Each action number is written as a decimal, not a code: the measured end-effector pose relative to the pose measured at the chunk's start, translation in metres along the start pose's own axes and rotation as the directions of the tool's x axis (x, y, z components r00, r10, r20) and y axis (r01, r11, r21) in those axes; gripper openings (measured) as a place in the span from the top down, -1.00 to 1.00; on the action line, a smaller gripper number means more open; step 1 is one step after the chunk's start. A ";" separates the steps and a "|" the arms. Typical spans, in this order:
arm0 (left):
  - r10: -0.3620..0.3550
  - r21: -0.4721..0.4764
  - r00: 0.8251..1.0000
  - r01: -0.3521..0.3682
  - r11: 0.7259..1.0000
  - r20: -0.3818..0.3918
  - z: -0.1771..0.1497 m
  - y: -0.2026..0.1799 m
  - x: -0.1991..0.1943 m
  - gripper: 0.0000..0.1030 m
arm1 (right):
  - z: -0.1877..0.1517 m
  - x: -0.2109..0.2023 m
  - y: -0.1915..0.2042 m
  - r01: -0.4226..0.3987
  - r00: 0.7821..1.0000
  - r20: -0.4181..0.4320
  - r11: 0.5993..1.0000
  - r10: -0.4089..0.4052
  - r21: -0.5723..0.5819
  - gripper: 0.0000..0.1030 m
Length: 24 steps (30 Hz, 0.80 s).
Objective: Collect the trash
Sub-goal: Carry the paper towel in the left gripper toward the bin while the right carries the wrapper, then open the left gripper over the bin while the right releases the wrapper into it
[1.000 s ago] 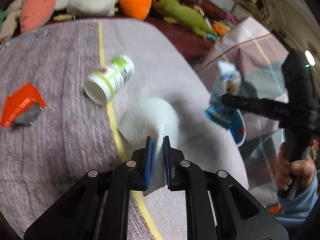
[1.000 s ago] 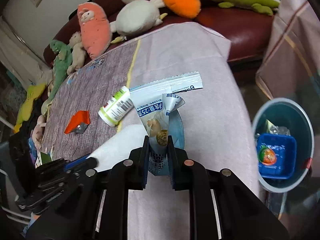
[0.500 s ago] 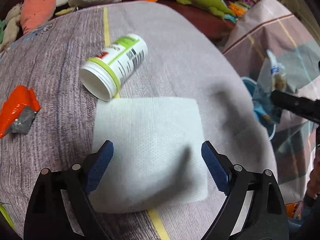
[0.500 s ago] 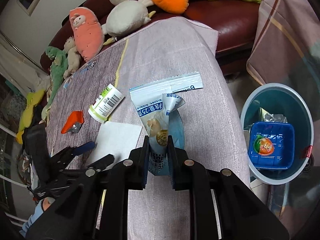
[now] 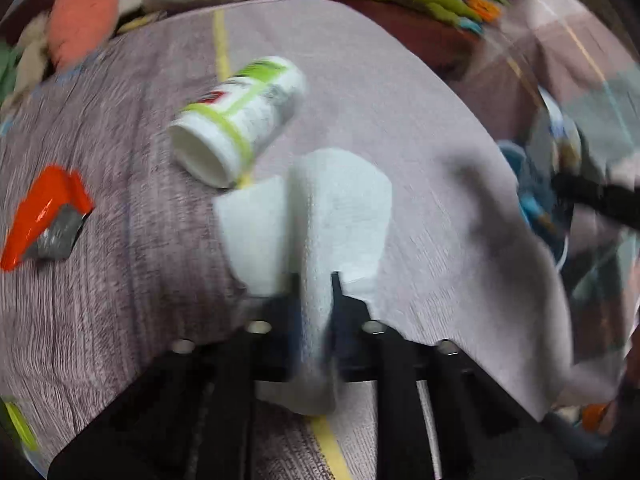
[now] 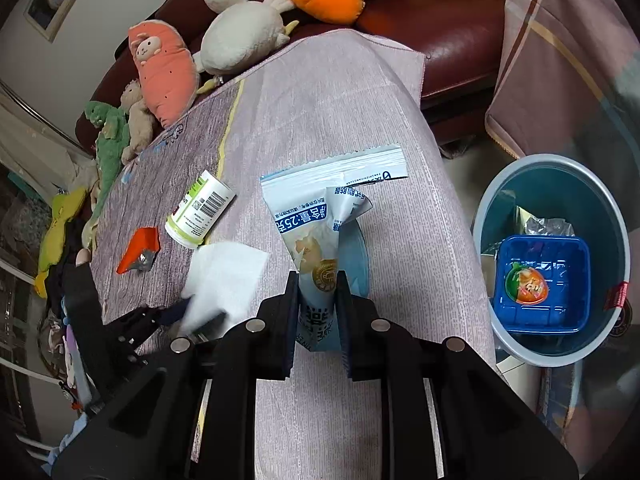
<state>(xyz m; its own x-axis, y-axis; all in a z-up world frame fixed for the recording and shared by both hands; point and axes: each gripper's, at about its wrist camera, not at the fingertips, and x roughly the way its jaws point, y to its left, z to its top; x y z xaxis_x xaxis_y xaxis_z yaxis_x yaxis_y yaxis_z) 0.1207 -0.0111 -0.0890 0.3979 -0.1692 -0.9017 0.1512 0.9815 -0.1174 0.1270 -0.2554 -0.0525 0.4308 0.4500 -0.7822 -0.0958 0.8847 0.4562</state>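
beside the white green-banded plastic bottle (image 5: 236, 120), the left gripper (image 5: 316, 280), its jaws just closing, is pinching a limp, feather-light white paper napkin (image 5: 340, 200) mid-fold; the right gripper (image 6: 318, 280) is clenching a crinkly blue-white snack wrapper (image 6: 316, 216).

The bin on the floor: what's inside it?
The bin holds a blue tray with a round orange-and-green sticker, plus crumpled silver wrapper behind it. Whatever lies under the tray is hidden.
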 end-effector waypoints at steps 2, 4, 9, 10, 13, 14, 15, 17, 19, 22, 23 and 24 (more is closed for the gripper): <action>0.004 -0.041 1.000 -0.003 0.999 0.018 0.001 0.006 -0.010 0.83 | -0.001 -0.001 -0.002 -0.005 1.000 0.006 1.000 0.005 0.005 0.66; -0.012 -0.043 0.999 0.014 0.999 0.046 0.001 0.004 -0.024 0.83 | -0.001 -0.003 -0.006 -0.009 1.000 0.012 1.000 0.009 0.009 0.66; -0.032 0.012 0.995 0.031 0.999 0.094 0.011 -0.017 -0.045 0.83 | -0.001 -0.010 -0.021 -0.025 0.999 0.032 0.999 0.024 0.036 0.66; -0.040 0.026 0.995 0.038 0.999 0.096 0.015 -0.025 -0.046 0.83 | -0.001 -0.012 -0.023 -0.028 0.999 0.039 0.999 0.026 0.040 0.66; -0.068 0.053 0.994 0.063 0.997 0.090 0.024 -0.047 -0.045 0.83 | -0.001 -0.022 -0.033 -0.035 0.997 0.066 0.998 0.031 0.057 0.66; -0.076 0.064 0.993 0.071 0.995 0.086 0.026 -0.054 -0.044 0.83 | -0.002 -0.026 -0.038 -0.034 0.997 0.076 0.997 0.029 0.064 0.66; -0.085 0.076 0.993 0.079 0.994 0.081 0.028 -0.062 -0.042 0.83 | -0.002 -0.030 -0.042 -0.033 0.996 0.087 0.997 0.027 0.071 0.66; -0.115 0.111 0.991 0.107 0.988 0.068 0.035 -0.081 -0.037 0.83 | -0.003 -0.040 -0.057 -0.033 0.994 0.111 0.995 0.023 0.093 0.66; -0.138 0.146 0.988 0.128 0.981 0.061 0.038 -0.101 -0.034 0.83 | -0.004 -0.051 -0.073 -0.031 0.991 0.136 0.992 0.014 0.121 0.66; -0.174 0.199 0.984 0.163 0.966 0.040 0.045 -0.136 -0.025 0.83 | -0.006 -0.068 -0.098 -0.021 0.985 0.170 0.986 -0.007 0.164 0.66; -0.187 0.212 0.982 0.176 0.961 0.031 0.046 -0.147 -0.022 0.83 | -0.007 -0.074 -0.107 -0.014 0.983 0.181 0.984 -0.018 0.179 0.66; -0.204 0.231 0.979 0.195 0.953 0.017 0.049 -0.162 -0.017 0.83 | -0.008 -0.077 -0.113 -0.009 0.982 0.187 0.982 -0.026 0.187 0.66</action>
<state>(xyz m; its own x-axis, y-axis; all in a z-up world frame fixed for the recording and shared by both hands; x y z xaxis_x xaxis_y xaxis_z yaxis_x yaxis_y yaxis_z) 0.1336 -0.1715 -0.0345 0.3737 -0.3673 -0.8518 0.4302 0.8822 -0.1916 0.0972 -0.3891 -0.0475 0.5934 0.3960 -0.7008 0.0701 0.8419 0.5350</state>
